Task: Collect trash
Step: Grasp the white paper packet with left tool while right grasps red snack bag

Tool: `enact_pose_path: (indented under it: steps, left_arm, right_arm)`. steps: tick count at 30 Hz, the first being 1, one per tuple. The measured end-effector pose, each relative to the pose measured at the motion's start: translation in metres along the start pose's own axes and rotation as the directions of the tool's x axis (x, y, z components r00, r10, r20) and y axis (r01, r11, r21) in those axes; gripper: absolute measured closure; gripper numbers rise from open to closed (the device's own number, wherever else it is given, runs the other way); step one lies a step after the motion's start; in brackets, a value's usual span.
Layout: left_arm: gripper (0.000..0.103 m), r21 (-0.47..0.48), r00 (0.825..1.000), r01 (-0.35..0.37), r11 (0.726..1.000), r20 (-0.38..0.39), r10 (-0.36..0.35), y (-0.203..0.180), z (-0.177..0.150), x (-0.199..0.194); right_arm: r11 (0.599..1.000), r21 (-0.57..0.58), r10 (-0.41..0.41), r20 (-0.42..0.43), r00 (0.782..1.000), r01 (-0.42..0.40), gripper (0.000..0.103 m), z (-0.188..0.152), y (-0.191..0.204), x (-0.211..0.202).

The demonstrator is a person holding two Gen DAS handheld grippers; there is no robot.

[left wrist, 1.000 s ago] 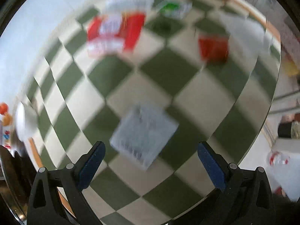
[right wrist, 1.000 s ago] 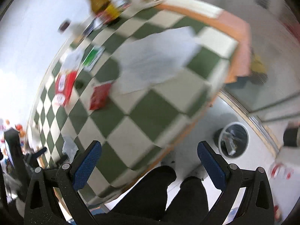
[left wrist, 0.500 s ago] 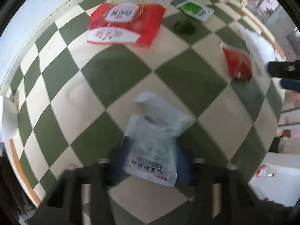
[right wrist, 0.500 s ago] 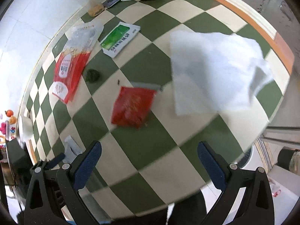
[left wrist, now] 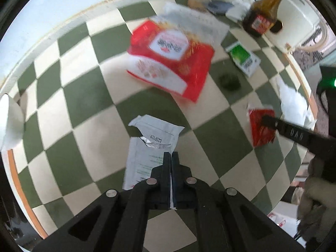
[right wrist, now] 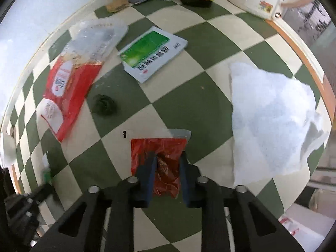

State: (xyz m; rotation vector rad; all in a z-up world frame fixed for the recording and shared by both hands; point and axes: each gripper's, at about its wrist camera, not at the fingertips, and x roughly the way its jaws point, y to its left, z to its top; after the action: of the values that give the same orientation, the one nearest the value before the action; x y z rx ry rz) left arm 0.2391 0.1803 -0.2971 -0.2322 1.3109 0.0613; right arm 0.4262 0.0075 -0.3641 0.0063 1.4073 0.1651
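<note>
— Left gripper (left wrist: 170,157)?
— Mine: clenched on the white packet (left wrist: 151,147), on the checked table (left wrist: 88,96).
— Right gripper (right wrist: 167,163)?
— Closing around the red wrapper (right wrist: 159,149); pads seem not yet pressing, though blurred.

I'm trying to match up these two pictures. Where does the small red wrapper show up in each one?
Left wrist view: the small red wrapper lies far right, mid-height, under the tip of the right gripper.
Right wrist view: the wrapper lies low at centre, between the closing fingers of the right gripper.
Shared landmark: the green and white packet, up the cloth from the wrapper in both.
</note>
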Motion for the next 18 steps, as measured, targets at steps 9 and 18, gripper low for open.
enact_pose_path:
  steps: [9,18]
  left_arm:
    - [0.103,0.065,0.994,-0.033,0.997,0.104,0.026,-0.047,0.029,-0.032]
    - [0.103,0.249,0.984,0.02,0.968,0.168,-0.064,-0.157,0.036,-0.063]
  right_arm:
    - [0.99,0.057,0.122,0.12,0.985,-0.13,0.094,-0.018,-0.035,-0.056]
    - [0.964,0.2,0.112,0.297,0.948,-0.176,0.095,-0.055,-0.128,-0.144]
